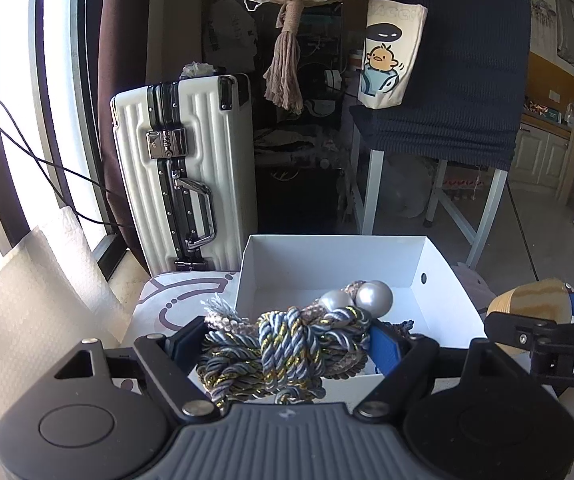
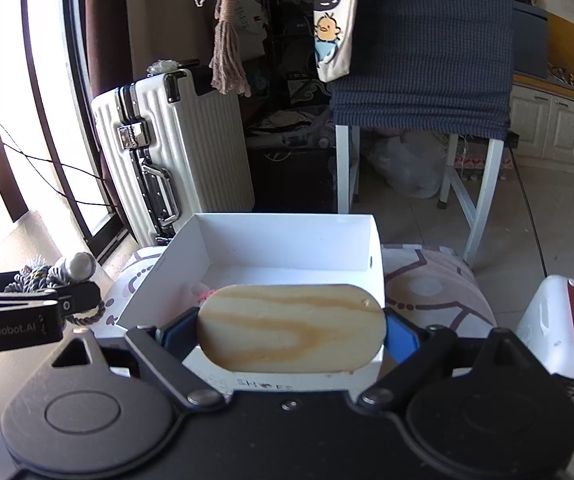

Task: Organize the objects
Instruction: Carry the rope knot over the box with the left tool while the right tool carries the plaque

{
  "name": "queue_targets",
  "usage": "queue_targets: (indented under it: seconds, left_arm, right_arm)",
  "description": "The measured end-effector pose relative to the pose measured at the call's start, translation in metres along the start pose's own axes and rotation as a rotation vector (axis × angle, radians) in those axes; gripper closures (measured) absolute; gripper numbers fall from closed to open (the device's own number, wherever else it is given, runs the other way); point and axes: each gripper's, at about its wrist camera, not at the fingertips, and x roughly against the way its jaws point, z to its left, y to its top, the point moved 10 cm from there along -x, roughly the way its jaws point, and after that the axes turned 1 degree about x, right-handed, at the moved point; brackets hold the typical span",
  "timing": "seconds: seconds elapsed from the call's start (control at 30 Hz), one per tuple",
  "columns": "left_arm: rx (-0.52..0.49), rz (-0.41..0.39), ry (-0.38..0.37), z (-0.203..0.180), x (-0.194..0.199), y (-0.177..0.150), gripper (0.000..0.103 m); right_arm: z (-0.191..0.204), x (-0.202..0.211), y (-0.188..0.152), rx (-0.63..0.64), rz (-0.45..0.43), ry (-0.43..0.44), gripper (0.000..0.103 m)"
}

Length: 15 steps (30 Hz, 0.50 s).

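Note:
My left gripper (image 1: 283,350) is shut on a bundle of blue, grey and gold braided cord (image 1: 287,348) with two large pearl beads (image 1: 357,300), held over the near left edge of an open white shoe box (image 1: 327,256). My right gripper (image 2: 291,330) is shut on an oval wooden board (image 2: 291,328), held flat over the near edge of the same box (image 2: 287,240). The left gripper with the cord (image 2: 43,276) shows at the left in the right wrist view. The board (image 1: 531,304) shows at the right in the left wrist view.
The box sits on a patterned cushion (image 2: 427,280). A white ribbed suitcase (image 1: 183,168) stands behind on the left, next to a window. A white-legged table under a dark blue cloth (image 1: 447,92) stands at the back right. A white device (image 2: 559,324) is on the right.

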Motion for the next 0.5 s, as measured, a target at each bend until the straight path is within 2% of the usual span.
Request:
queue_targets:
  seconds: [0.17,0.3,0.5]
  left_arm:
    - [-0.01,-0.009,-0.008,-0.002,-0.007,0.012,0.02]
    - [-0.012,-0.027,-0.052,-0.008,-0.013,0.024,0.02]
    - [-0.056,-0.038,-0.061,-0.019,-0.036,0.043,0.02]
  right_arm:
    - [0.002,-0.008,0.017,0.044,-0.014,0.019,0.009]
    - [-0.001,-0.02,0.031,0.076,-0.015,0.027,0.009]
    - [-0.017,-0.056,0.051,0.105,0.002,0.009,0.009]
